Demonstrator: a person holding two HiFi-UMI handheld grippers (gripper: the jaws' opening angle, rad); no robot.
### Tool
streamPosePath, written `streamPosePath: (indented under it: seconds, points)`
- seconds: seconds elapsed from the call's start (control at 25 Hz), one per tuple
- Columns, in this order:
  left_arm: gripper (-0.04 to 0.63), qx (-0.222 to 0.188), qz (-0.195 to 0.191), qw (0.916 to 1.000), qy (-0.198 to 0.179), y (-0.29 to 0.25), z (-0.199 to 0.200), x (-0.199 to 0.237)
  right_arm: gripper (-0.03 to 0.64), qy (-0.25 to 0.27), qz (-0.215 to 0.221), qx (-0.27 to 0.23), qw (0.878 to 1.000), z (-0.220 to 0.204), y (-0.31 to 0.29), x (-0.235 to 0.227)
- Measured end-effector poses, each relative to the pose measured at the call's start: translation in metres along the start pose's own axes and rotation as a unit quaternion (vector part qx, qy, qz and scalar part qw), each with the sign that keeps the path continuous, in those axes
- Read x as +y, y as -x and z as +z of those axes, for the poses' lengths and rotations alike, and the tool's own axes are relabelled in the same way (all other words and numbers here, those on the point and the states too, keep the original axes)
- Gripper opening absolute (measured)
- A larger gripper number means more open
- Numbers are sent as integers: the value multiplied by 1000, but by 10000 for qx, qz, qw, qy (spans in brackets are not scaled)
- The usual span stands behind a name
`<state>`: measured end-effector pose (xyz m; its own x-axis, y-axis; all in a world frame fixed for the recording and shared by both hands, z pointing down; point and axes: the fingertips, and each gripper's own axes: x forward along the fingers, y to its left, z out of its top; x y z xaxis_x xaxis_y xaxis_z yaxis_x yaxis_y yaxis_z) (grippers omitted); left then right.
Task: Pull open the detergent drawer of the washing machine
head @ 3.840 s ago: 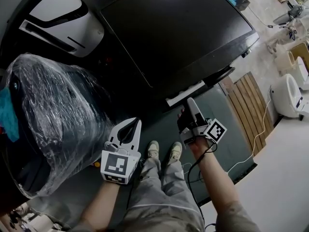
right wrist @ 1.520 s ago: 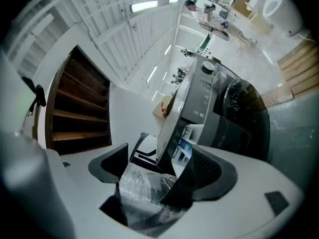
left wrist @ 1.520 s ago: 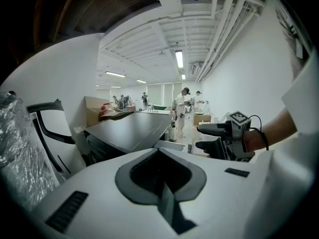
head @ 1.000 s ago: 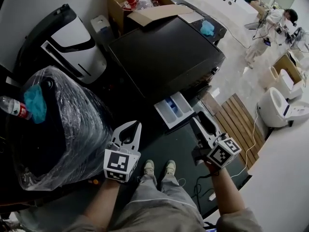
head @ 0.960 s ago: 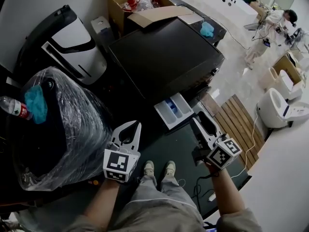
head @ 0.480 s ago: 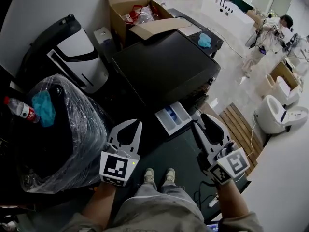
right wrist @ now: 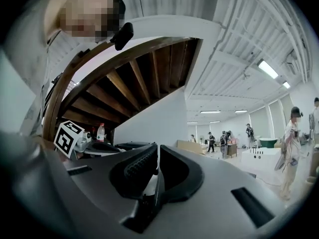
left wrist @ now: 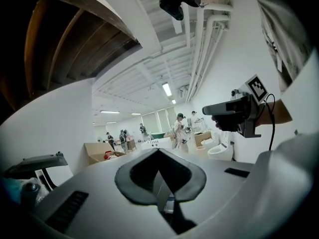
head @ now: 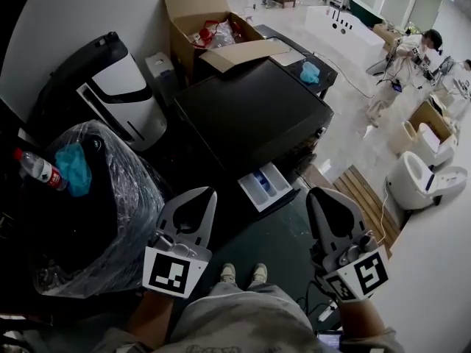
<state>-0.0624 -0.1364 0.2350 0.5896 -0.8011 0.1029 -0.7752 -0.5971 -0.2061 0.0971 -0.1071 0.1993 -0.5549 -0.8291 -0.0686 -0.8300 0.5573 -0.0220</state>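
Both tools have lifted clear since the earlier frame. Your right tool [head: 318, 195] has just been closing, and its jaws now meet on nothing; your left tool [head: 210, 194] is likewise closed and empty. The detergent drawer [head: 266, 187] stands pulled out of the washing machine [head: 250, 112] at frame centre, so the task appears complete. It sits between the tools, touching neither.
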Motion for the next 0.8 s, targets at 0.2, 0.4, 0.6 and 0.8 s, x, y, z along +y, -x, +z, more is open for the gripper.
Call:
streamPosePath:
  seconds: [0.2,0.4,0.6,0.8]
  points:
    - [15,41,55,10000,57,7,0,1,29,391,104,-25,9992,16,6,15]
    - [15,68,67,9999,125,9,-2,3,29,442,211,-105,9987,20,2,22]
    - [15,62,90,9999,104,9,0,7,29,428,231,-14,9988,13,-2,23]
    - [15,69,109,9999,105,7,-2,9,29,436,279,60,9986,9,-5,22]
